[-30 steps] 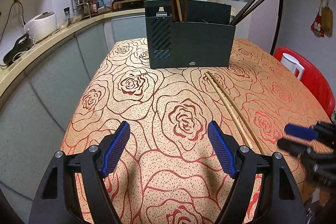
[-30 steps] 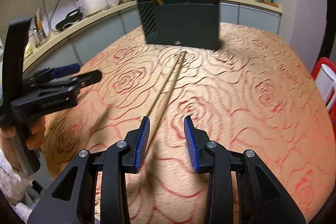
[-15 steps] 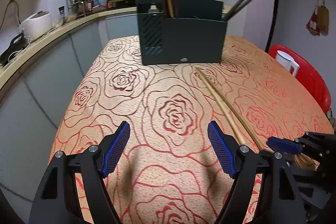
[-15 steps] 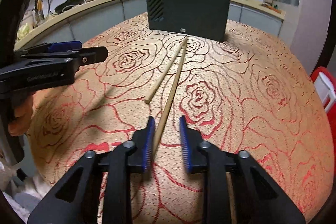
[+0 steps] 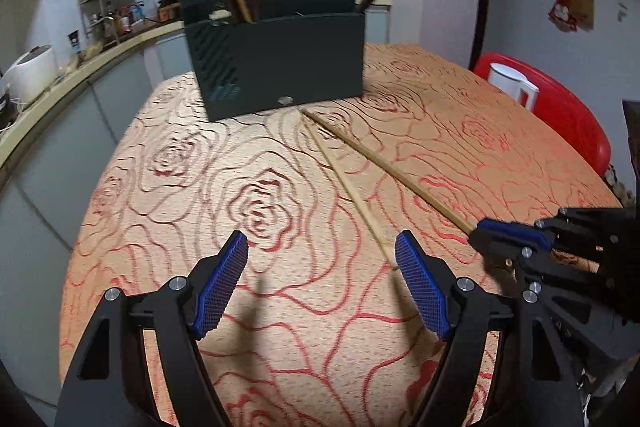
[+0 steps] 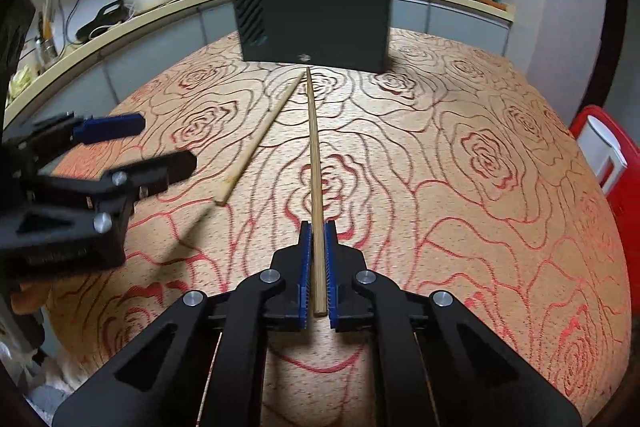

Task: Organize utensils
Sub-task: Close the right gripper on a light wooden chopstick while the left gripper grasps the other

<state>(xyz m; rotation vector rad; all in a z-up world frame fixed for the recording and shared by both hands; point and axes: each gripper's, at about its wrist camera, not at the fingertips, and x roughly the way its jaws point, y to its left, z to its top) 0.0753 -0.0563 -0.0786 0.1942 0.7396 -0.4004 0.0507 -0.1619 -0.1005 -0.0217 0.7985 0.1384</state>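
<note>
since half a second ago the right gripper (image 6: 316, 247) has narrowed onto the near end of one pale wooden chopstick (image 6: 313, 147), pinching it lengthwise, probably for lifting into the far dark green utensil holder (image 6: 316, 23). its twin chopstick (image 6: 260, 139) lies just left on the rose-patterned tablecloth (image 6: 460, 167), by the left gripper (image 5: 320, 287), jaws spread, likely waiting to take it.

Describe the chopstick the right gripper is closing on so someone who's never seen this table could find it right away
Start at the dark utensil holder on the rose-patterned tablecloth. Two pale wooden chopsticks lie in front of it, tips nearly meeting near its base. The wanted chopstick is the one whose near end sits between the right gripper's blue pads; the other chopstick lies free, angled toward the left gripper.
</note>
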